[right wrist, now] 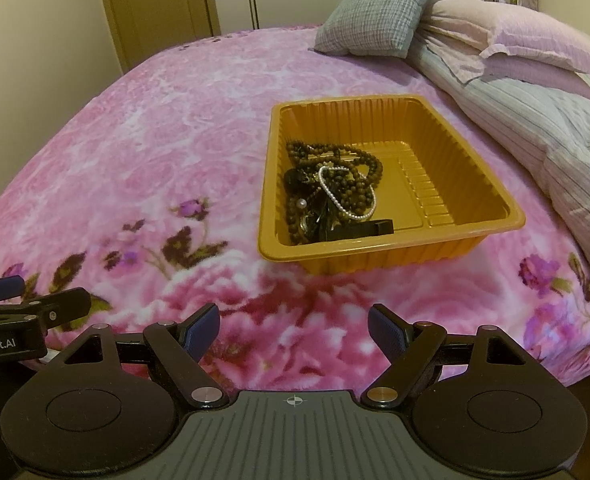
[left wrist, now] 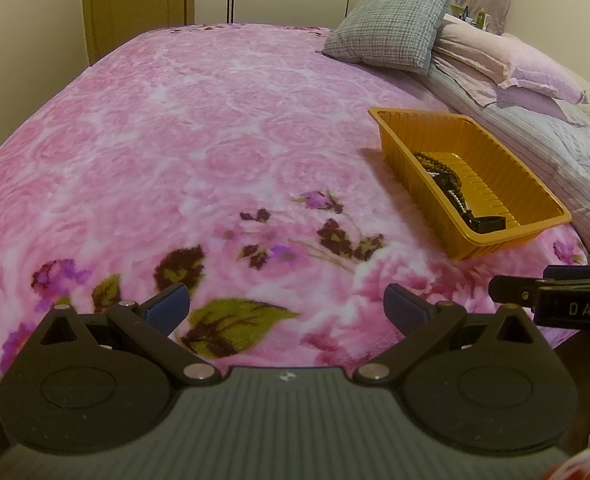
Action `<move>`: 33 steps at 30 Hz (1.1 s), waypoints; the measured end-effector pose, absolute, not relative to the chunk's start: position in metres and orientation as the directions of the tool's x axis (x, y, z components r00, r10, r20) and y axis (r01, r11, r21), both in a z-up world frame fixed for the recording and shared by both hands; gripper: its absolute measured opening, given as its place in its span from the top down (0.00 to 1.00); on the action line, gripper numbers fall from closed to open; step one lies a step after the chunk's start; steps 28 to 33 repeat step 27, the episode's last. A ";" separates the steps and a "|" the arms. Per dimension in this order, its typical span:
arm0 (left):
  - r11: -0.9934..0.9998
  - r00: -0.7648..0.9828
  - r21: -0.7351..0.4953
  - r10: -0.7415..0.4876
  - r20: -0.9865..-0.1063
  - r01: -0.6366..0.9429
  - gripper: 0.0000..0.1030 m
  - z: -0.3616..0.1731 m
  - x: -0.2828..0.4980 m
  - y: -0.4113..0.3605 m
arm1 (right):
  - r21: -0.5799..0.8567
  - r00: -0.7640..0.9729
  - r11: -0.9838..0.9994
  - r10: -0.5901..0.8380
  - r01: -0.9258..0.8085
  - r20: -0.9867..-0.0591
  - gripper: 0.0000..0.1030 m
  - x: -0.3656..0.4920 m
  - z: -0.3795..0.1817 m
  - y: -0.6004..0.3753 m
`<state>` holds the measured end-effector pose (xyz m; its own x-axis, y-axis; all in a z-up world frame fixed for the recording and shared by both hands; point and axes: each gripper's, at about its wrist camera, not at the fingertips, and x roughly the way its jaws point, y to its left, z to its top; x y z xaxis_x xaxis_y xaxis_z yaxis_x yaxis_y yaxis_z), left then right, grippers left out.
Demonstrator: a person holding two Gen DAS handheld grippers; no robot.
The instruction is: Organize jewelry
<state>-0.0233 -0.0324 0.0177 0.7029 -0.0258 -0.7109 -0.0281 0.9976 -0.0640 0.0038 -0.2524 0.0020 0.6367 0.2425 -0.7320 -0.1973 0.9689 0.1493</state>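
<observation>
Left wrist view: the left gripper (left wrist: 287, 310) hangs low over the near edge of a pink floral blanket (left wrist: 183, 152), its jaws spread wide with nothing between them; the orange tray (left wrist: 427, 160) lies ahead and well to the right of this gripper, its long axis running away and leftward from the near right corner, and the jewelry (left wrist: 447, 184) shows only as a dark strip of beads along the tray's near wall; the body of the other tool enters at the right edge, beside and just ahead of the left one. Right wrist view: the right gripper (right wrist: 293, 328) is likewise released, jaws apart and empty, hovering above the blanket's near border; the tray sits almost straight ahead of it, slightly to the right, near but not touching, with a bare strip of blanket between; inside, against the tray's left half, lies a tangle of dark brown bead strands (right wrist: 335, 172), a white pearl strand (right wrist: 345, 196) draped over them, and a black blocky item (right wrist: 359, 230) at the near wall, the right half of the floor bare; a checked pillow (right wrist: 375, 12) and pink pillows lie beyond. Judged from both views, the right gripper is the nearer and better aligned with the heap; a forward, slightly leftward reach over the near wall would meet it
</observation>
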 end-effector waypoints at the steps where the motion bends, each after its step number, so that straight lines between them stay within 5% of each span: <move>1: 0.998 0.703 -0.063 -0.026 -0.711 -0.027 0.01 0.018 -0.023 -0.032 | 0.149 0.637 0.969 0.243 -0.197 -0.732 0.21 0.004 0.002 -0.252; 33: 0.998 0.710 -0.067 -0.035 -0.704 -0.018 0.00 0.021 -0.019 -0.035 | 0.150 0.637 0.969 0.242 -0.197 -0.732 0.21 0.005 0.003 -0.252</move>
